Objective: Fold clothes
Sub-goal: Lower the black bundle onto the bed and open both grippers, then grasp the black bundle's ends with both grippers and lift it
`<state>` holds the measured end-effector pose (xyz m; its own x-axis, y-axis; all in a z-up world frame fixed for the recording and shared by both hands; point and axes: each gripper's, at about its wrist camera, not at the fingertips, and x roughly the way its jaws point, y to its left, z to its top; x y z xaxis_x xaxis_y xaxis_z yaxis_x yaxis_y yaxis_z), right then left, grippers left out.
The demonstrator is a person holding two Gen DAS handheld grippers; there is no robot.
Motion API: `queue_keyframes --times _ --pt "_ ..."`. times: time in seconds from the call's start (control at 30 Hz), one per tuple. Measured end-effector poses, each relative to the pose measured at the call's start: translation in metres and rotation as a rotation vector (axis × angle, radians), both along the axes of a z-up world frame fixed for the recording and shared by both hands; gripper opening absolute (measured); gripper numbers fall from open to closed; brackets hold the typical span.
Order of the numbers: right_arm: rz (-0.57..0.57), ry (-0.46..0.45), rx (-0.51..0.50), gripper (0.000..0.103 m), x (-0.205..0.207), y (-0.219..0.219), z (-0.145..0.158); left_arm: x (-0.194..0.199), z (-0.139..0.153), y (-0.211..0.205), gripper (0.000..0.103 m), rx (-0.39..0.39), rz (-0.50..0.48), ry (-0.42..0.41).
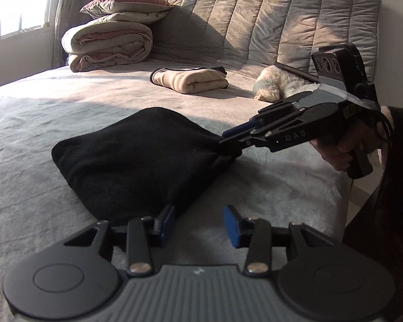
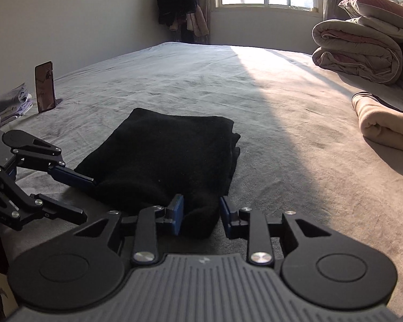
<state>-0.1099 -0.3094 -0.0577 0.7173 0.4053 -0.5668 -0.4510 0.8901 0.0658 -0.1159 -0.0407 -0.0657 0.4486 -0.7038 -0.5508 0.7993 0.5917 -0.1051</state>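
At frame centre, a folded black garment [image 2: 164,158] lies on the grey bed [image 2: 201,80]; the right gripper [image 2: 200,210] pinches its near corner, the left gripper [image 1: 198,221] stands partly open beside its edge.

A wide bed [image 2: 190,80] covered in grey plush is seen. A folded black garment [image 2: 164,155] lies on it near the middle. At two o'clock from it a folded beige garment [image 2: 387,126] is laid; at one o'clock rolled quilts [image 2: 357,51] are stacked. At ten o'clock a phone [image 2: 43,87] is propped upright.
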Motion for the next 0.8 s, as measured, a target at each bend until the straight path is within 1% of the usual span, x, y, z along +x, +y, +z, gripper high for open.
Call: queue_keyframes --times 0.03,0.1,0.17,0.2,0.23,0.27,0.3,0.33,0.37,0.4,0.43,0.47,0.53,0.63,0.8 --pt "-0.005 0.003 0.008 0.034 -0.002 -0.002 0.002 -0.002 0.003 0.002 0.042 -0.009 -0.004 0.001" --pt "-0.019 0.007 0.024 0.036 -0.004 -0.004 0.007 -0.004 0.009 0.007 0.042 -0.028 -0.003 -0.004" --pt "-0.034 0.017 0.042 0.039 -0.003 -0.005 0.011 -0.003 0.015 0.012 0.043 -0.043 0.018 -0.010" --pt "-0.044 0.023 0.054 0.042 -0.002 -0.005 0.013 -0.001 0.018 0.014 0.046 -0.049 0.037 -0.008" --pt "-0.053 0.030 0.065 0.047 0.000 -0.005 0.016 0.003 0.022 0.015 0.050 -0.050 0.061 -0.001" --pt "-0.065 0.037 0.080 0.050 0.002 -0.006 0.018 0.006 0.025 0.015 0.051 -0.038 0.088 0.012" --pt "-0.076 0.044 0.094 0.054 0.004 -0.006 0.020 0.008 0.029 0.014 0.056 -0.022 0.113 0.029" --pt "-0.087 0.050 0.109 0.056 0.005 -0.007 0.022 0.011 0.032 0.013 0.060 -0.006 0.137 0.046" --pt "-0.098 0.057 0.122 0.057 0.007 -0.007 0.024 0.011 0.034 0.013 0.061 0.003 0.151 0.051" --pt "-0.112 0.063 0.132 0.060 0.010 -0.007 0.025 0.011 0.036 0.012 0.066 0.011 0.164 0.055" --pt "-0.126 0.070 0.140 0.061 0.011 -0.008 0.026 0.011 0.037 0.011 0.071 0.026 0.176 0.054" --pt "-0.140 0.076 0.149 0.061 0.013 -0.008 0.028 0.011 0.038 0.009 0.073 0.047 0.188 0.053" --pt "-0.162 0.096 0.170 0.061 0.018 -0.009 0.030 0.011 0.039 0.007 0.080 0.077 0.208 0.063" --pt "-0.195 0.118 0.190 0.062 0.023 -0.009 0.033 0.016 0.039 0.008 0.086 0.107 0.248 0.098" --pt "-0.238 0.152 0.208 0.065 0.030 -0.009 0.033 0.025 0.039 0.011 0.092 0.134 0.319 0.159"
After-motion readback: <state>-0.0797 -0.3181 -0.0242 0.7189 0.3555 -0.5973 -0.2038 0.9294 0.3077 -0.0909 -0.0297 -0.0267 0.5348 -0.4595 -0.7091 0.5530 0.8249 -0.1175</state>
